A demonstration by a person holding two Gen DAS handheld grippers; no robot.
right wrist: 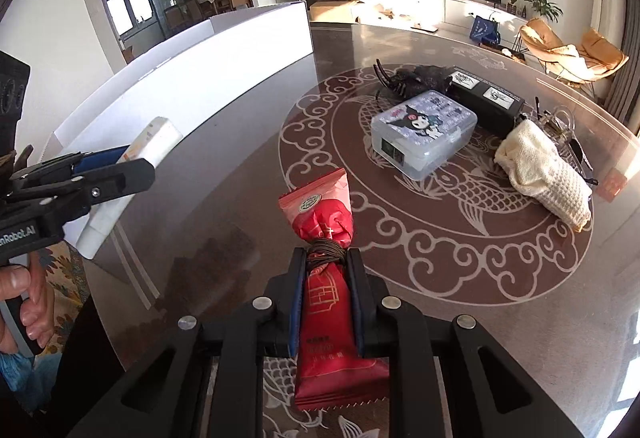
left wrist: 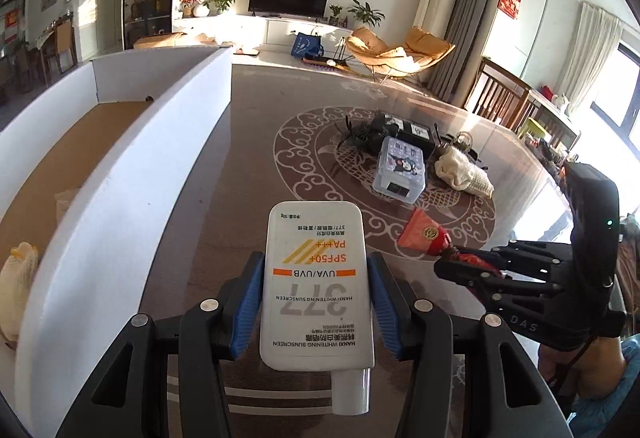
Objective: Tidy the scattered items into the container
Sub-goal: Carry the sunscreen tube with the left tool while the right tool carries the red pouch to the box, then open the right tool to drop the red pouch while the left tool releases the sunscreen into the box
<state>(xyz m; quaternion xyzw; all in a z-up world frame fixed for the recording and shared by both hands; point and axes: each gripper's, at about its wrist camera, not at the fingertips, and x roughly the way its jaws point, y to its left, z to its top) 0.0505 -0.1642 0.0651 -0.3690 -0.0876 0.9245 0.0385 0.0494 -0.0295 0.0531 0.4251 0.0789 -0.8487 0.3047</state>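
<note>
My left gripper [left wrist: 316, 278] is shut on a white sunscreen tube [left wrist: 316, 286], held above the table with its cap toward the camera; the tube [right wrist: 154, 141] and left gripper [right wrist: 132, 167] also show at the left of the right wrist view. My right gripper [right wrist: 326, 262] is shut on a red snack packet [right wrist: 324, 302] bound with a brown hair tie [right wrist: 326, 252]; the same packet [left wrist: 424, 234] shows in the right gripper [left wrist: 452, 264] in the left wrist view. The white cardboard box [left wrist: 132, 165], open on top, stands to the left with a pale yellow item [left wrist: 18, 274] inside.
On the round glass table [right wrist: 224, 165] lie a clear cartoon-printed plastic case [right wrist: 424, 125], a cream knitted cloth [right wrist: 544, 169], a black box [right wrist: 484, 97], a black hair claw [right wrist: 400, 77] and clear clips [right wrist: 560, 121]. A hand [right wrist: 24, 302] holds the left gripper's handle.
</note>
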